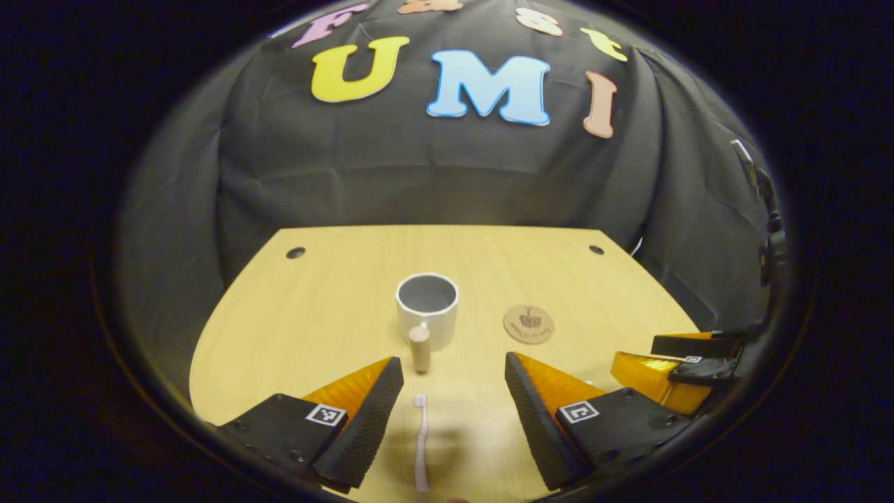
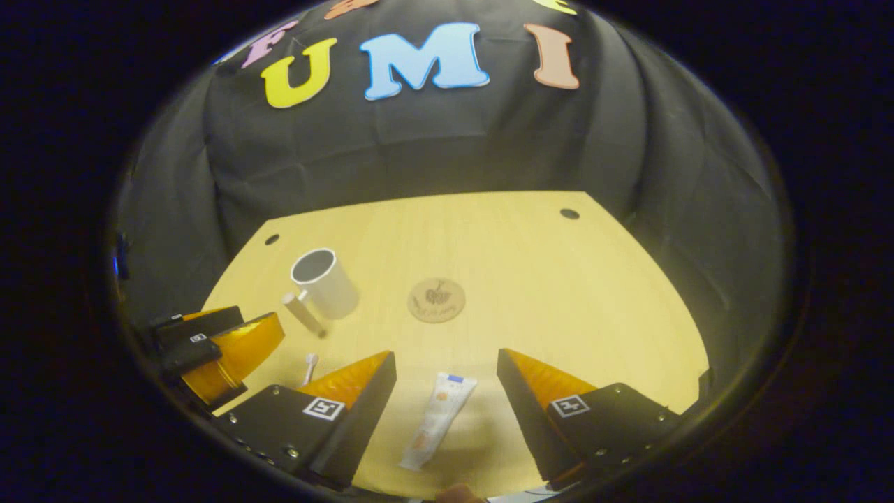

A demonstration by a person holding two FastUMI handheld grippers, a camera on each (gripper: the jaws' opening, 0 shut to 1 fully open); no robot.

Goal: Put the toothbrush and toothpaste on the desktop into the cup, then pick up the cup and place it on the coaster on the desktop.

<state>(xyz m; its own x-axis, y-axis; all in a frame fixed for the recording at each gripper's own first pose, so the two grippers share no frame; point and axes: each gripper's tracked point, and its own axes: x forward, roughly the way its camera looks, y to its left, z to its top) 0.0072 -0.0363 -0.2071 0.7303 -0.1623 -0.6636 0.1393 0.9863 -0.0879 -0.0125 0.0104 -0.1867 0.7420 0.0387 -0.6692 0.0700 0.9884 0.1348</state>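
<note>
A white cup (image 1: 427, 307) with a grey inside stands upright mid-table, and a small wooden peg (image 1: 420, 347) stands just in front of it. The white toothbrush (image 1: 420, 443) lies on the table between the fingers of my left gripper (image 1: 454, 363), which is open and holds nothing. The toothpaste tube (image 2: 438, 419) lies flat between the fingers of my right gripper (image 2: 445, 356), also open and apart from it. The round brown coaster (image 1: 529, 324) rests bare to the right of the cup. The right gripper view has the cup (image 2: 323, 283), coaster (image 2: 436, 300) and toothbrush head (image 2: 311, 363).
The wooden table (image 1: 314, 328) has two small dark holes near its far corners. Black cloth walls close it in behind and at the sides. My right gripper (image 1: 656, 360) appears at the table's right edge, and my left gripper (image 2: 260, 316) at its left edge.
</note>
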